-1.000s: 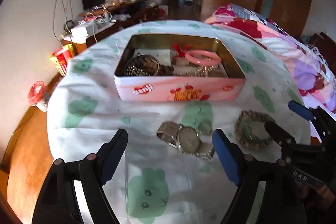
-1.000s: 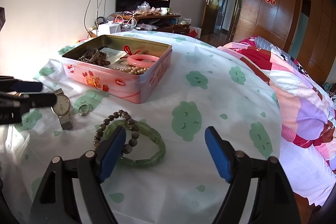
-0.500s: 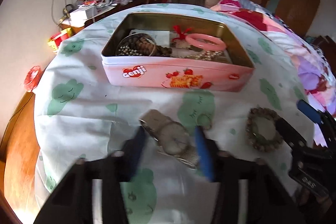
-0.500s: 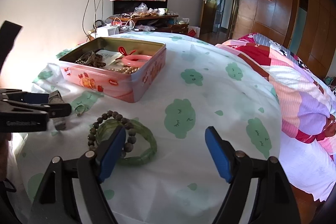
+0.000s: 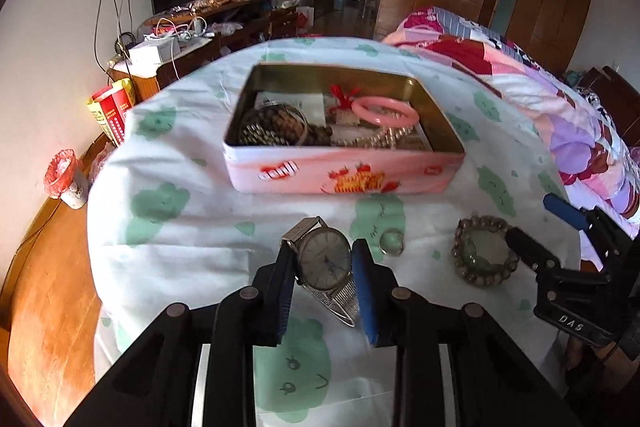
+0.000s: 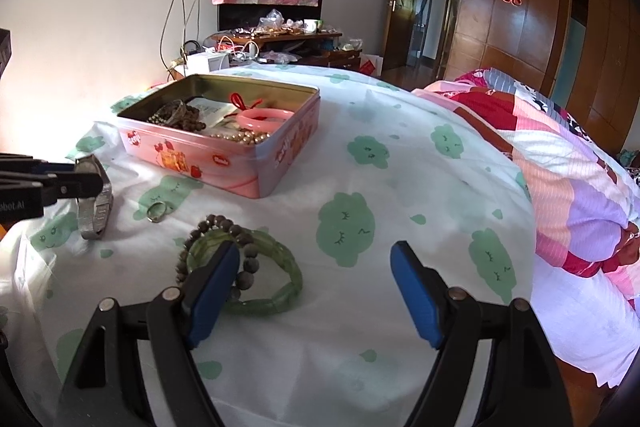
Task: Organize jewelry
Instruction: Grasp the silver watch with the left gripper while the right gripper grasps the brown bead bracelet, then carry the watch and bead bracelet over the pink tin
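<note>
Watch strap axis toward tin

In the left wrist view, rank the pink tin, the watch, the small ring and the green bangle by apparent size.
Largest to smallest as they look:
1. pink tin, though it lies farthest.
2. watch, nearest the camera, between the left gripper's jaws, so nearness enlarges it.
3. green bangle, ringed by a bead bracelet.
4. small ring.

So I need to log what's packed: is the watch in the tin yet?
Out. The watch is clamped in the left gripper, its strap dangling onto the cloth in front of the open tin.
</note>
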Motion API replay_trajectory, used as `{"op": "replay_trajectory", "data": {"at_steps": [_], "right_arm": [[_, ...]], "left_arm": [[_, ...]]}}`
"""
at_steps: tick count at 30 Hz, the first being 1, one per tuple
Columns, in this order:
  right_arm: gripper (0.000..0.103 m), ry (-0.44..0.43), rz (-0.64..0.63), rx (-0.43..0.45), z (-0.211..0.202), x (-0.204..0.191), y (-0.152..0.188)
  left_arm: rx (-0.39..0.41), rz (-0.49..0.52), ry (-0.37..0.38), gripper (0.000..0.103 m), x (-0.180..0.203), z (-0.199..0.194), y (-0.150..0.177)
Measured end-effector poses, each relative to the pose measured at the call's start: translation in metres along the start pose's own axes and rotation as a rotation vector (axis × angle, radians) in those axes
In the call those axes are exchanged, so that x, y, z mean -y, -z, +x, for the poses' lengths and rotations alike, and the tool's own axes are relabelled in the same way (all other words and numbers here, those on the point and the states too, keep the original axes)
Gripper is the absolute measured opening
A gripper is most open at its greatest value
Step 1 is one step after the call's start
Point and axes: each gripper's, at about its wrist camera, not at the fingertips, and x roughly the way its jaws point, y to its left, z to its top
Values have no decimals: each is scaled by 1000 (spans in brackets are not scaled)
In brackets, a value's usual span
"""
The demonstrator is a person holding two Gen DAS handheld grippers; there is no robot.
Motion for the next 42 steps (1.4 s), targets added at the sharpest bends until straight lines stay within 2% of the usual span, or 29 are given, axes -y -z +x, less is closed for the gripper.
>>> {"op": "replay_trajectory", "data": {"at_steps": [5,7,8,9,11,12,14,20,23,25,27,28,34,35,37,38,42], "right_arm": [[78,-7,-29,-7,3,-6,-2],[67,-12,-54,-13,6,-11,-3],[57,-14,-64,-17,7,-13,-3],[42,-18,-74,-24,8,-15,-2],[21,-35,-97,-47,12,-18,-2],[14,-38,-104,-51,13,-19,-1],[8,-58,-105,-51,10,-18,-1],[7,-69,-70,-16,-5,-8,-9],[7,-81,-73,-29,-3,-8,-14],[11,-96,-66,-37,0,-9,-16],[45,-112,-53,-41,4,-9,-19],[48,-116,-51,-38,6,-10,-20],[46,-133,-88,-95,28,-16,-24],[42,-142,-93,-101,31,-16,-24],[20,-168,-91,-108,34,-15,-24],[13,-168,-92,-112,34,-15,-24],[11,-182,-100,-107,28,-14,-24]], "left_arm": [[8,1,-8,29,-6,-3,-2],[0,-3,-1,29,-7,-1,1],[-2,-5,3,29,-7,0,1],[-4,-6,6,29,-8,0,2],[-4,-12,12,29,-10,-1,1],[-1,-13,13,29,-11,-2,1],[5,-19,14,29,-14,-4,0],[15,-35,10,29,-21,-8,-2],[14,-35,11,29,-22,-8,-2],[12,-35,13,29,-23,-8,-2],[9,-35,15,29,-23,-7,-2],[7,-37,16,29,-24,-6,-2],[1,-39,20,29,-23,-4,-1],[1,-39,21,29,-22,-3,-1],[1,-39,22,29,-22,-3,-1],[2,-40,22,29,-22,-3,-1],[2,-39,22,29,-22,-3,-1]]}}
